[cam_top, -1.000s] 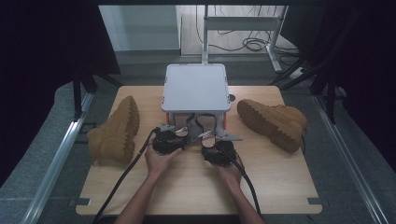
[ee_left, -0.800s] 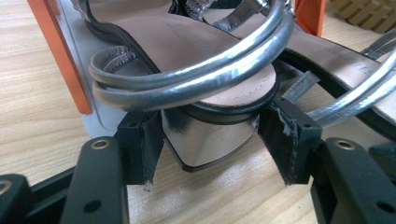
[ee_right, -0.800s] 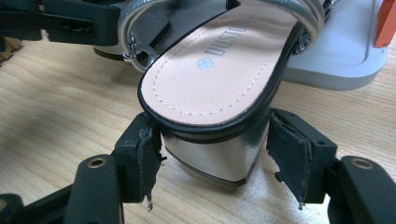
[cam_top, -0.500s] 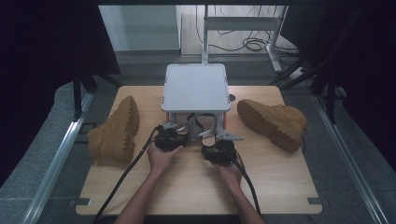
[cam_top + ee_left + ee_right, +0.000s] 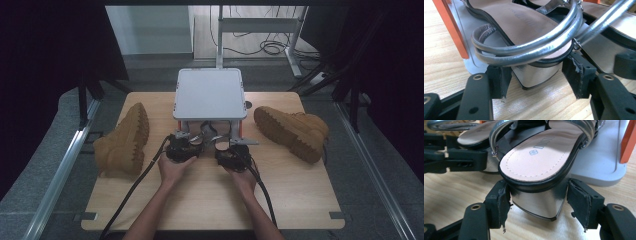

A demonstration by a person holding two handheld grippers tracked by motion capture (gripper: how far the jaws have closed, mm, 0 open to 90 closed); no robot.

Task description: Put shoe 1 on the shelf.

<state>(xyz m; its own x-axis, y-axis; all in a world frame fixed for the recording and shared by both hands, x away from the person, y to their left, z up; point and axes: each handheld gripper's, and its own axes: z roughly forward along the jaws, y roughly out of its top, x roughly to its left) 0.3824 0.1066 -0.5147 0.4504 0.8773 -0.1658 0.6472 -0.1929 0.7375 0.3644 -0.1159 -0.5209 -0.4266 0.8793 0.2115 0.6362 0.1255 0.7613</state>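
While both sandals sit under the rack (image 5: pixel 209 93), my left gripper (image 5: pixel 536 77) and right gripper (image 5: pixel 537 203) are spread around the left sandal's (image 5: pixel 529 27) and right sandal's (image 5: pixel 541 155) heels, neither gripped, so pulling them out remains.

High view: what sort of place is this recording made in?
Probably a lab recording rig rather than a shop or home: a plywood table hemmed by dark curtains, with metal rails alongside and loose cables on the floor behind. Tan boots and silver sandals under a grey rack look like props.
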